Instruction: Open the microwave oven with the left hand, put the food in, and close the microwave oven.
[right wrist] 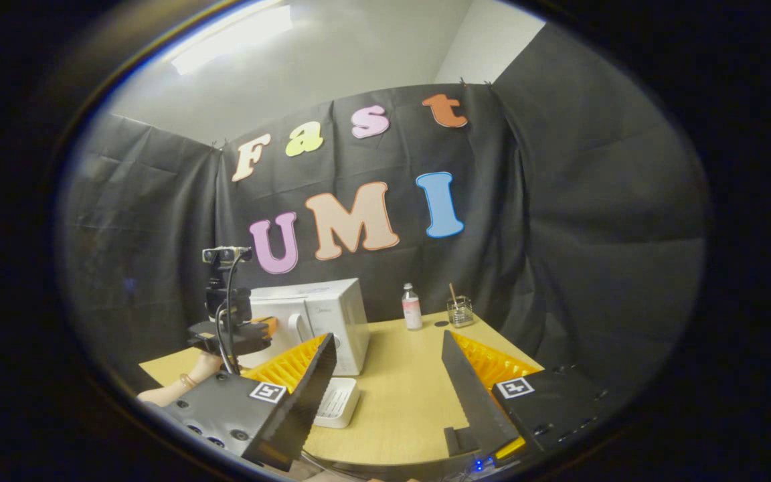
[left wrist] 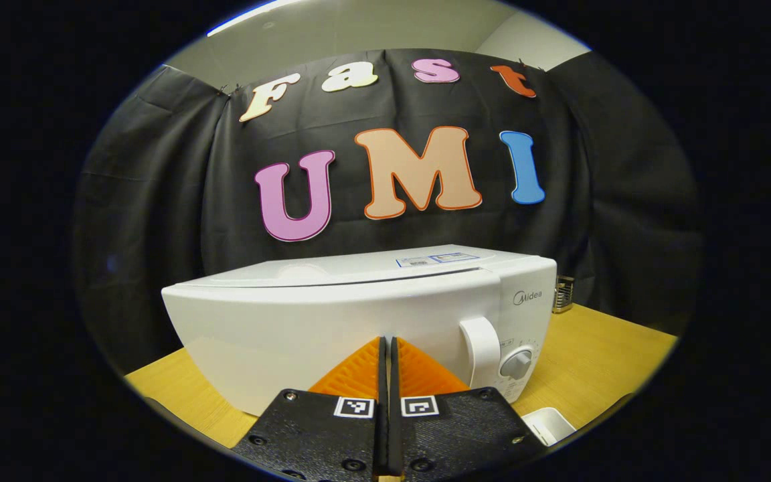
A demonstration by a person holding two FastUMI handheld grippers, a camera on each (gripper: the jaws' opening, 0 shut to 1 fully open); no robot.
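- White and closed, the microwave oven (left wrist: 359, 321) stands on the wooden table (left wrist: 600, 355) before the black cloth wall, its curved door handle (left wrist: 482, 351) and a round dial (left wrist: 516, 363) at its right end in the left gripper view.
- The left gripper (left wrist: 385, 348) points at the door front, just left of the handle; its two fingers are pressed together with nothing between them.
- In the right gripper view the right gripper (right wrist: 385, 361) hangs above the table with its fingers spread wide, holding nothing.
- A white tray (right wrist: 337, 403) lies on the table just in front of the microwave oven; I cannot tell what it holds.
- Farther back, near the wall, stand a small bottle (right wrist: 411, 306) and a clear glass jar (right wrist: 460, 310) with a stick in it.
- The left gripper, with a hand (right wrist: 191, 385) under it, sits close to the oven door in the right gripper view.
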